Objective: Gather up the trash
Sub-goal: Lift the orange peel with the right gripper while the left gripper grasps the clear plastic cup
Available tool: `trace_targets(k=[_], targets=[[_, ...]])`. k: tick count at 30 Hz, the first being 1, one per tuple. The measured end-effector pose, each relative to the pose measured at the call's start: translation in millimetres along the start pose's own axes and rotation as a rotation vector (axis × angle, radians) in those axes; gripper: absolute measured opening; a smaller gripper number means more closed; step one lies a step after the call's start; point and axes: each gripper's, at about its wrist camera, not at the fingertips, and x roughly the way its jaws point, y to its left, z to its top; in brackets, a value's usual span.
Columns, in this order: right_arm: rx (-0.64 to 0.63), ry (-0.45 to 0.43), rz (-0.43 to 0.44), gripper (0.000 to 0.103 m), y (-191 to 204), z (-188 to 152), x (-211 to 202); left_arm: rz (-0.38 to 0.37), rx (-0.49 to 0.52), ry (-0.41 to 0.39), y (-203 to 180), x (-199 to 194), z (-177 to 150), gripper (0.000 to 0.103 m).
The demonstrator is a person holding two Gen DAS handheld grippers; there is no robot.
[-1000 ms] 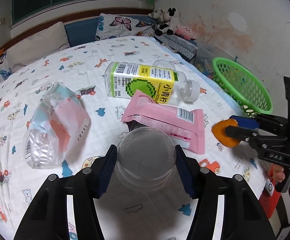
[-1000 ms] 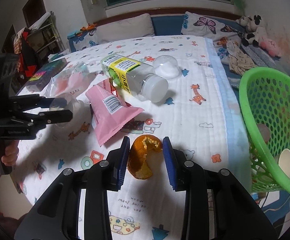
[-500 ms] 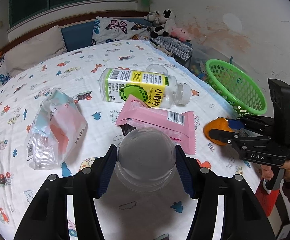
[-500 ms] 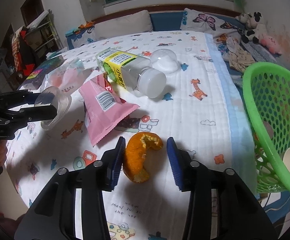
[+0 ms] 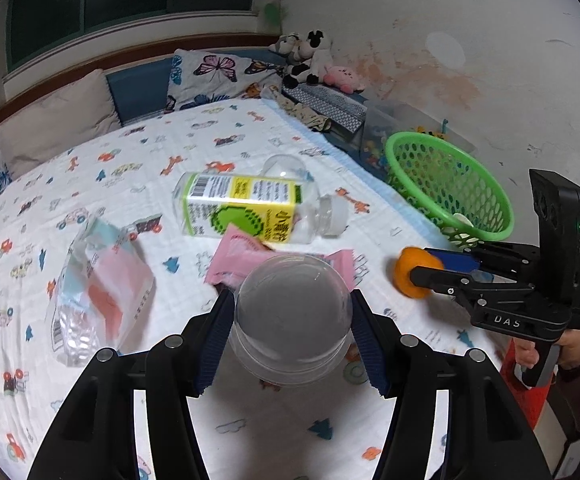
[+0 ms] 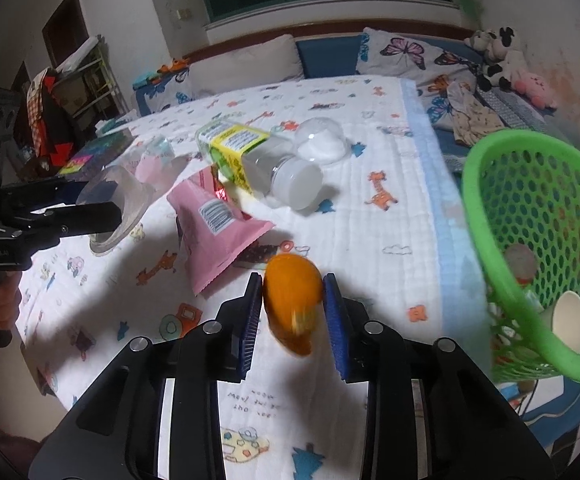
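Note:
My left gripper (image 5: 292, 312) is shut on a clear plastic dome lid (image 5: 292, 320) and holds it above the bed; it also shows in the right wrist view (image 6: 115, 208). My right gripper (image 6: 292, 304) is shut on an orange peel (image 6: 292, 300), lifted off the sheet, left of the green basket (image 6: 530, 240). The peel also shows in the left wrist view (image 5: 406, 276), in front of the basket (image 5: 450, 184). A pink wrapper (image 6: 213, 228), a plastic bottle (image 6: 249, 160), a second clear dome lid (image 6: 320, 140) and a crumpled plastic bag (image 5: 97, 288) lie on the bed.
The basket holds a paper cup (image 6: 570, 320) and other bits. Pillows (image 5: 57, 120) and plush toys (image 5: 314, 60) line the far side of the bed. A dark book (image 6: 93, 152) lies at the bed's left edge. A shelf (image 6: 69, 100) stands beyond.
My right gripper closed on the orange peel and lifted it off the sheet toward the basket. My left gripper rose with the dome lid still in it.

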Motion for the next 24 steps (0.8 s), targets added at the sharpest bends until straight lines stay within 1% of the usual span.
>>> trace_targets(k=[6, 8, 10, 16, 18, 19, 20, 21, 22, 24], targets=[[0.036, -0.04, -0.023, 0.03, -16, 4, -21, -0.031, 0.015, -0.007, -14, 3, 12, 0.056], [0.052, -0.052, -0.029, 0.026, -23, 5, -27, -0.038, 0.023, -0.008, -19, 5, 15, 0.056], [0.062, -0.063, -0.035, 0.025, -27, 7, -32, -0.046, 0.028, -0.008, -24, 6, 19, 0.056], [0.072, -0.061, -0.041, 0.026, -34, 6, -38, -0.06, 0.039, -0.021, -33, 8, 27, 0.056], [0.071, -0.049, -0.026, 0.027, -34, 5, -36, -0.061, 0.036, -0.021, -32, 8, 27, 0.056], [0.072, -0.046, -0.019, 0.028, -33, 4, -35, -0.056, 0.038, -0.021, -32, 7, 27, 0.056], [0.071, -0.04, -0.006, 0.032, -31, 3, -33, -0.053, 0.039, -0.021, -30, 6, 26, 0.056], [0.07, -0.037, 0.006, 0.038, -29, 2, -30, -0.051, 0.038, -0.021, -29, 6, 25, 0.056], [0.067, -0.038, 0.015, 0.042, -26, 1, -28, -0.048, 0.037, -0.021, -28, 5, 25, 0.056], [0.056, -0.036, 0.023, 0.057, -19, 0, -24, -0.041, 0.029, -0.021, -24, 3, 23, 0.056]])
